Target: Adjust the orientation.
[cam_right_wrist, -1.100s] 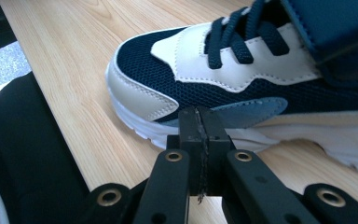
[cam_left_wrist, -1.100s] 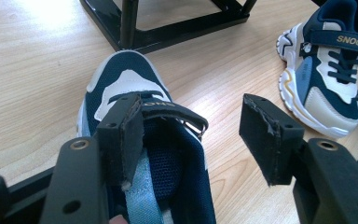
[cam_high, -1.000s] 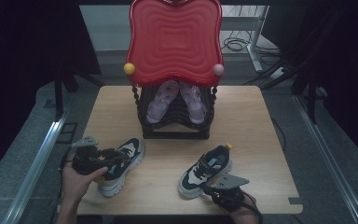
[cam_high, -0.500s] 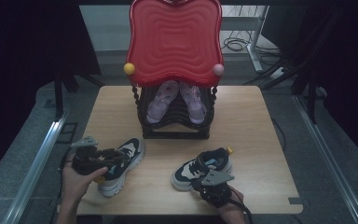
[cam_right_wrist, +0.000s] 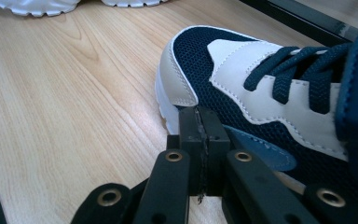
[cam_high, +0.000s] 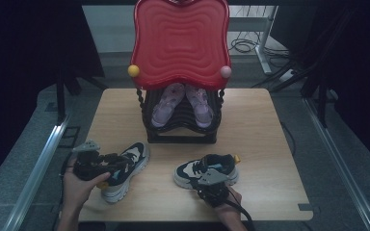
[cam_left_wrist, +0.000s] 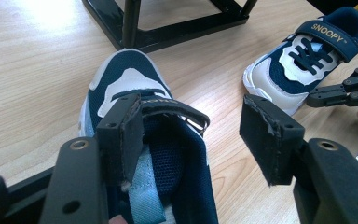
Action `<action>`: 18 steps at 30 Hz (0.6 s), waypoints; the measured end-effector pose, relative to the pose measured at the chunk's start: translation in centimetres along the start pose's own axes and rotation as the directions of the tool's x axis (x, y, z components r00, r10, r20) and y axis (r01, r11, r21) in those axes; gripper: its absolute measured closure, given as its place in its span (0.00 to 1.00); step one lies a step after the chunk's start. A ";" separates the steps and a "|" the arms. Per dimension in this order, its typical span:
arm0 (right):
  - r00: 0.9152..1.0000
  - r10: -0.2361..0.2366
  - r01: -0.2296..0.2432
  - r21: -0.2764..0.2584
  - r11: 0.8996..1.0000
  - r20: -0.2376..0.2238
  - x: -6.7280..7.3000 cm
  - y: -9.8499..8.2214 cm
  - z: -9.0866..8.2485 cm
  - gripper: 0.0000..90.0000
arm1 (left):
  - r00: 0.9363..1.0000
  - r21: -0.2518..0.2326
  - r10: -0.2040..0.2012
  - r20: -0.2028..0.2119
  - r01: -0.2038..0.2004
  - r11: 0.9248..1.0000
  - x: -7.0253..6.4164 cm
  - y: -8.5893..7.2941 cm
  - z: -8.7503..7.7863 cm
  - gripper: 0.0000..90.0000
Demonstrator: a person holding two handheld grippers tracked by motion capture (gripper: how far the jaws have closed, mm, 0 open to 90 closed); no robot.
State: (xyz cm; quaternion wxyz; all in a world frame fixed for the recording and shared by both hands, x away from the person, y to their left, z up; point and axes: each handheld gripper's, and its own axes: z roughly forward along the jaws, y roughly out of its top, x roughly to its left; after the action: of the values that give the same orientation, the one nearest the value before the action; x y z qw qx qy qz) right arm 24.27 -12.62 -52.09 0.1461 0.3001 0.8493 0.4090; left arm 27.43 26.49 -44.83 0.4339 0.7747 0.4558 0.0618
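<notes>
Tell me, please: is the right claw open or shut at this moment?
Shut. In the right gripper view the right claw has both pads pressed flat together with nothing between them, its tip against the side of the navy and white sneaker.

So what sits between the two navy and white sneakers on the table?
Nothing: in the high view, bare wooden table separates the left sneaker from the right sneaker. The left gripper view shows the same bare wood between them.
</notes>
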 end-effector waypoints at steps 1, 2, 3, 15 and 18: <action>1.000 0.000 0.000 0.000 1.000 0.000 0.0 0.0 0.0 1.00 | 1.000 0.000 -0.001 -0.001 0.001 1.000 0.0 0.0 0.0 0.44; 1.000 0.002 -0.002 -0.004 1.000 -0.006 0.0 0.0 -0.1 1.00 | 1.000 -0.001 -0.002 -0.002 0.001 1.000 0.0 0.0 -0.1 0.44; 1.000 0.007 -0.007 -0.012 1.000 -0.015 0.0 0.0 -0.2 1.00 | 1.000 -0.001 -0.002 -0.002 0.002 1.000 0.0 0.0 -0.1 0.44; 0.999 0.030 -0.036 -0.202 0.979 -0.033 -2.6 2.4 -5.7 1.00 | 1.000 0.011 -0.006 -0.001 0.006 1.000 0.2 -0.1 0.3 0.44; 0.998 0.070 -0.066 -0.255 0.965 0.007 -4.6 2.9 -7.4 1.00 | 1.000 0.009 -0.005 -0.003 0.005 1.000 0.3 -0.1 0.3 0.44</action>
State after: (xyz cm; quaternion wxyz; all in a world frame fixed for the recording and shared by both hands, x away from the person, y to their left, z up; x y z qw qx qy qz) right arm 25.37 -18.60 -45.19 0.1762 0.3110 0.7777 0.5171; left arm 27.67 26.50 -45.21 0.4299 0.7754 0.4586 0.0601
